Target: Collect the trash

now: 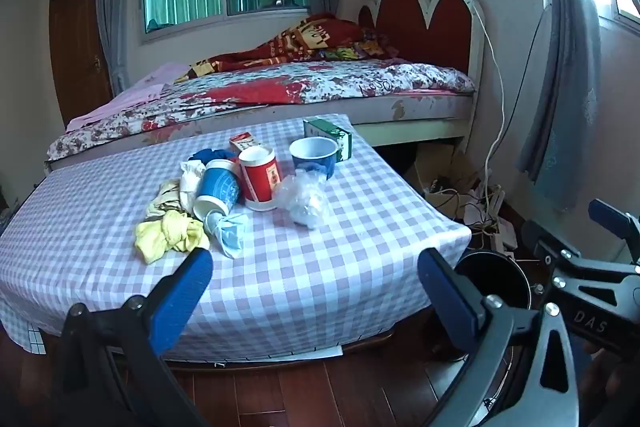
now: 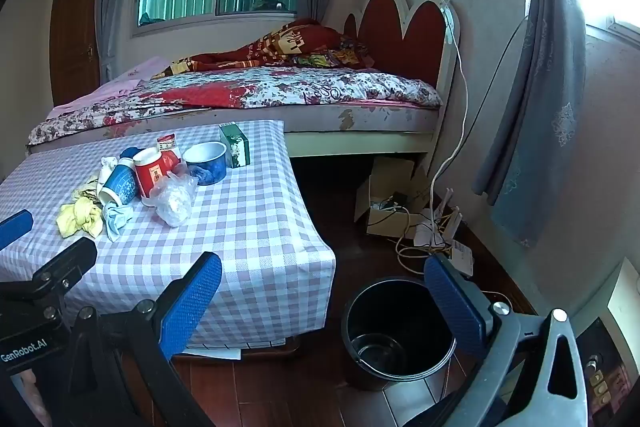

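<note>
Trash lies on a checked-cloth table: a tipped blue paper cup, a red cup, a blue bowl cup, a clear plastic bag, a blue face mask, yellow crumpled paper, a green box. A black bin stands on the floor right of the table. My left gripper is open before the table's front edge. My right gripper is open above the bin's left side.
A bed stands behind the table. Cables, a power strip and a cardboard box lie on the wooden floor by the wall. Grey curtains hang at the right. A red and white carton stands behind the cups.
</note>
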Motion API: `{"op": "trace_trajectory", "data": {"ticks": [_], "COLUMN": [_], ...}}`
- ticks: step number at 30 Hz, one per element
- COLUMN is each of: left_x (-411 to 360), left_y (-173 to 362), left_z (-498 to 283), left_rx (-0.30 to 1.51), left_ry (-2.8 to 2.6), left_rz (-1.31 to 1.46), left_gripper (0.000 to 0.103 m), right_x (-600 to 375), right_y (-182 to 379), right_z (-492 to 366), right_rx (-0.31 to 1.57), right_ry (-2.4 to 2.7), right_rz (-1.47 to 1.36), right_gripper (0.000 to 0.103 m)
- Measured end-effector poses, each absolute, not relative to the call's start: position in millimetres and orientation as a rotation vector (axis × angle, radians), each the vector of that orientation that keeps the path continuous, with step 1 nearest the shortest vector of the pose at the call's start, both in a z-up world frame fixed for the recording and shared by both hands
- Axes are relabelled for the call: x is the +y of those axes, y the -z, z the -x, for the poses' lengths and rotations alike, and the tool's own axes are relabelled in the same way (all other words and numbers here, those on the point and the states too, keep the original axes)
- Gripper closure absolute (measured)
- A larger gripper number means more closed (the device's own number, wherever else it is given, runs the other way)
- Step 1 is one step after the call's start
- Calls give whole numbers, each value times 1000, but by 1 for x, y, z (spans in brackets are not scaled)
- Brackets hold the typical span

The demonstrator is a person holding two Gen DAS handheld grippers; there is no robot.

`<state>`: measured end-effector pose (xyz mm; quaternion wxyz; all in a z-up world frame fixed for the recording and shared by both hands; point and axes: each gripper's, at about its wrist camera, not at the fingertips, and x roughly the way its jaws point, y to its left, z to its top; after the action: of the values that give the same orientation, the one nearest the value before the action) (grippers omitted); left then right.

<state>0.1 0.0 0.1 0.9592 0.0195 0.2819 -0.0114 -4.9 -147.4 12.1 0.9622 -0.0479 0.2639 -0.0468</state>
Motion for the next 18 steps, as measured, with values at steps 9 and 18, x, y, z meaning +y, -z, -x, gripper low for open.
{"op": "trace_trajectory", "data": {"ticks": [9, 18], "left_x": [3, 3], "left_y": [2, 3], "left_z": [0, 0], "left_rx": [575, 574], "left_ry": [12, 10], "left_rz": [-23, -22], "left_gripper": [1, 1], "right_x": [-146, -143], "right_y": [-11, -10], "right_z": [5, 4], "right_rx": [534, 542], "right_ry": [93, 94], "right_rz": [99, 106], "right_gripper": [1, 1]}}
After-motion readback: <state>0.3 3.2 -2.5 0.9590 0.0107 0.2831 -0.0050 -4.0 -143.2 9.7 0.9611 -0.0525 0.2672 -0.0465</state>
